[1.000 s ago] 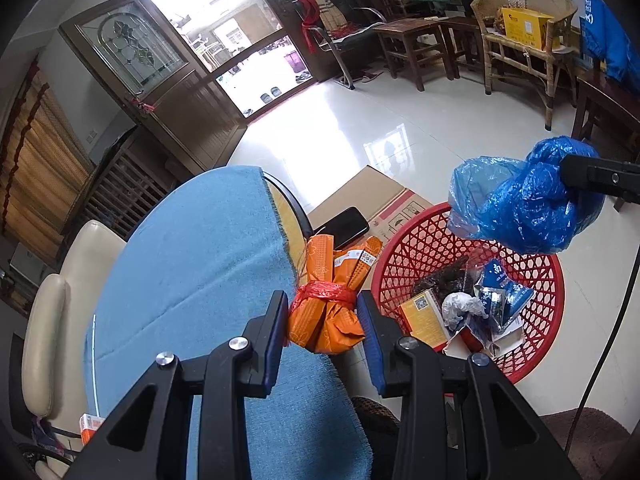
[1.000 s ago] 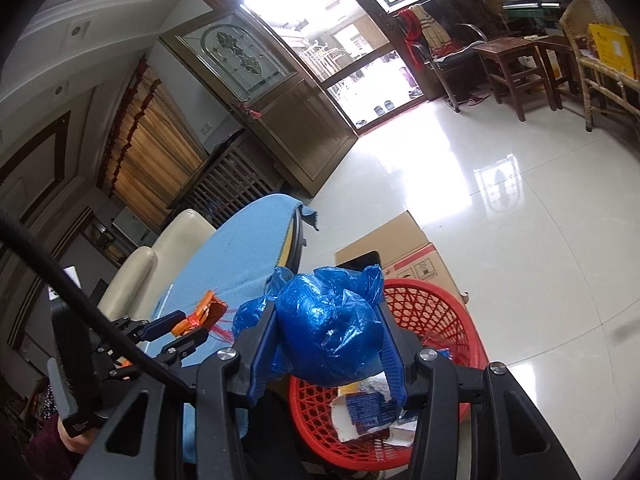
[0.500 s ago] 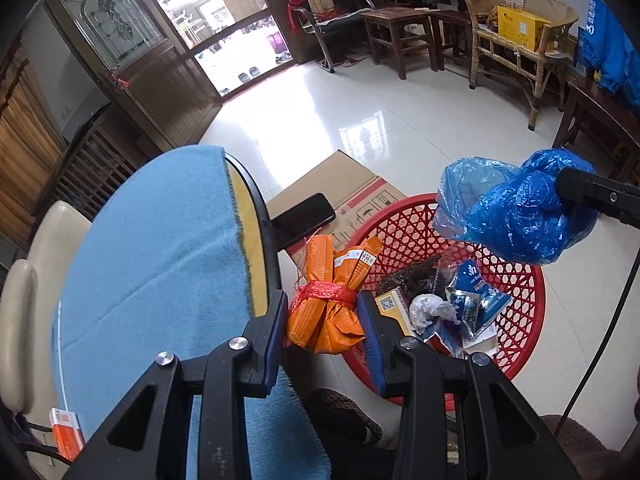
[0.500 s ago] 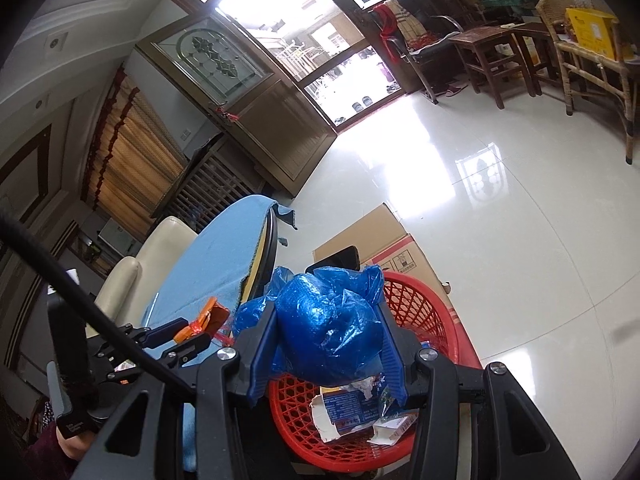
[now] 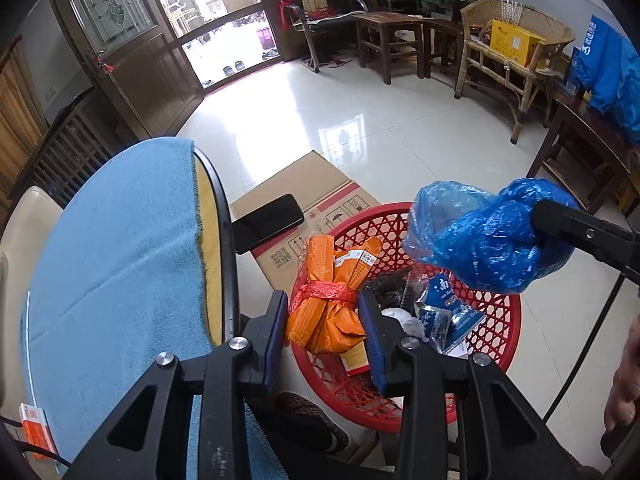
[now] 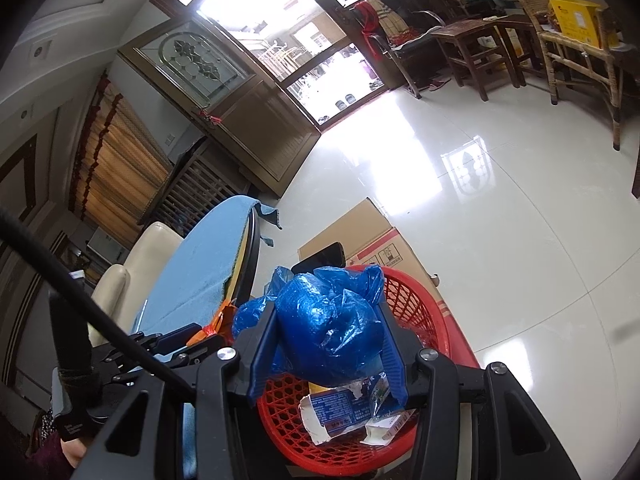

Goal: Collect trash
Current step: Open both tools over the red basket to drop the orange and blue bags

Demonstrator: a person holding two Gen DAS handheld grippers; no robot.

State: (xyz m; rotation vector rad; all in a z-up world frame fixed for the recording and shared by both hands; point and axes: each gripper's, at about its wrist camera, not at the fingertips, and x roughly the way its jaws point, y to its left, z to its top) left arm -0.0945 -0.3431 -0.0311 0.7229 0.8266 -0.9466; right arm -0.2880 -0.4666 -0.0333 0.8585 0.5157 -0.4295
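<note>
My left gripper (image 5: 323,322) is shut on an orange wrapped packet (image 5: 328,304) tied with a red band, held over the near rim of the red mesh basket (image 5: 492,344). My right gripper (image 6: 326,344) is shut on a crumpled blue plastic bag (image 6: 328,328) above the same basket (image 6: 424,320). In the left wrist view that blue bag (image 5: 480,236) hangs over the basket's right side. Wrappers, a blue packet (image 5: 444,312) and a torn carton (image 6: 340,412) lie inside the basket.
A round table with a blue cloth (image 5: 112,272) is at the left, a small orange box (image 5: 34,428) near its edge. A flat cardboard box (image 5: 312,196) with a black phone (image 5: 266,222) on it lies behind the basket. Wooden and wicker chairs (image 5: 508,56) stand across the tiled floor.
The left gripper has carried the orange packet off the table's edge to the right and down, over the basket's rim. The right gripper with the blue bag has stayed over the basket.
</note>
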